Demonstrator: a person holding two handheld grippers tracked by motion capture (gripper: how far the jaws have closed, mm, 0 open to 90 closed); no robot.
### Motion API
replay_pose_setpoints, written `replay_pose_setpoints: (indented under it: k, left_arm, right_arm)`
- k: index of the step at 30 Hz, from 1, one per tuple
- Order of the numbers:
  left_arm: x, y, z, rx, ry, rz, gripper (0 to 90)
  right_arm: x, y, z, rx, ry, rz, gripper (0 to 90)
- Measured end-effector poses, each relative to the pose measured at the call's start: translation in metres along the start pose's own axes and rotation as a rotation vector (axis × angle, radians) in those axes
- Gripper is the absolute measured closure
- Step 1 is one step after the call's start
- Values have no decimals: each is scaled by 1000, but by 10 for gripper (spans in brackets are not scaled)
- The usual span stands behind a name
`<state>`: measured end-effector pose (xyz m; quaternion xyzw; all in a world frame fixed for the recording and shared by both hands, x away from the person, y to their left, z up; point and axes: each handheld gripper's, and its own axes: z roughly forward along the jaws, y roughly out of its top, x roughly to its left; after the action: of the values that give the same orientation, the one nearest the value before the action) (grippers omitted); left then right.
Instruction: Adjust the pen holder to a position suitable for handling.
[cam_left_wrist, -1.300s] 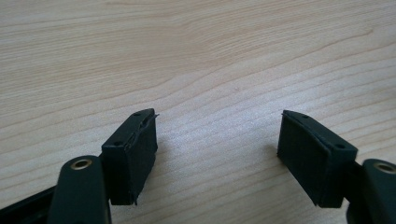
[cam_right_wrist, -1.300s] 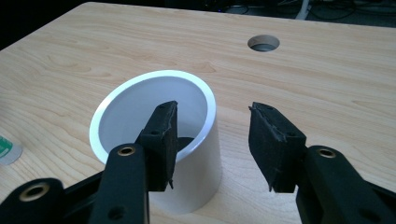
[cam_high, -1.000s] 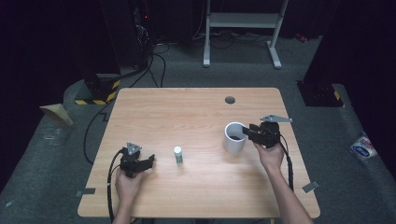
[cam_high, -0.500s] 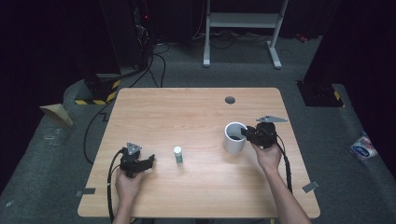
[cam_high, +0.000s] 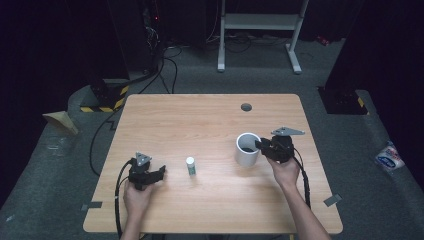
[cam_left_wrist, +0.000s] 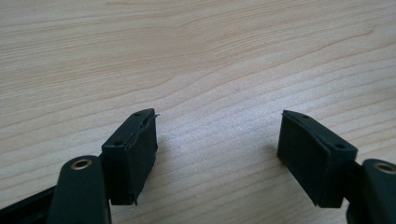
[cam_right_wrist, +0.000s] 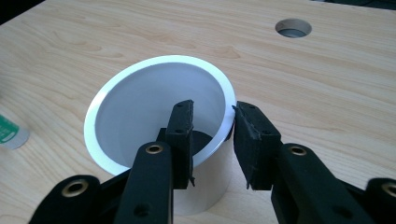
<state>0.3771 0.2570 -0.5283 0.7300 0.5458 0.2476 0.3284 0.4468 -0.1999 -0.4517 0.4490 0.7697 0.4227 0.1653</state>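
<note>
Right gripper (cam_right_wrist: 212, 140): ribbed black pads have just closed on the rim of the smooth white cylindrical cup (cam_right_wrist: 140, 112), upright on the wood-grain table's (cam_high: 200, 120) right. Left gripper (cam_left_wrist: 217, 156) gapes, empty.

Light wooden table (cam_high: 210, 120), pale grain, rectangular, standing on grey carpet. A round cable hole (cam_high: 246, 107) sits in the top near the far edge, beyond the right gripper (cam_high: 261, 145) and slightly to its left. A white cup (cam_high: 247, 149) stands upright directly at that gripper's tips, open end up. A small white-capped bottle (cam_high: 190, 165) stands upright between the two grippers, just beside the left gripper (cam_high: 159, 173) on its right, well apart from the cup. The left gripper rests low on the bare wood near the front left corner.
</note>
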Motion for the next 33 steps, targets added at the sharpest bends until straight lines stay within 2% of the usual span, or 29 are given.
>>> replay_pose_setpoints:
  k: [22,33]
  left_arm:
    - [0,0,0,0,0,0,284]
    - [0,0,0,0,0,-1,284]
  right_arm:
    - [38,-10,-9,-3,52,-65,677]
    - [52,-13,-11,-7,86,-84,676]
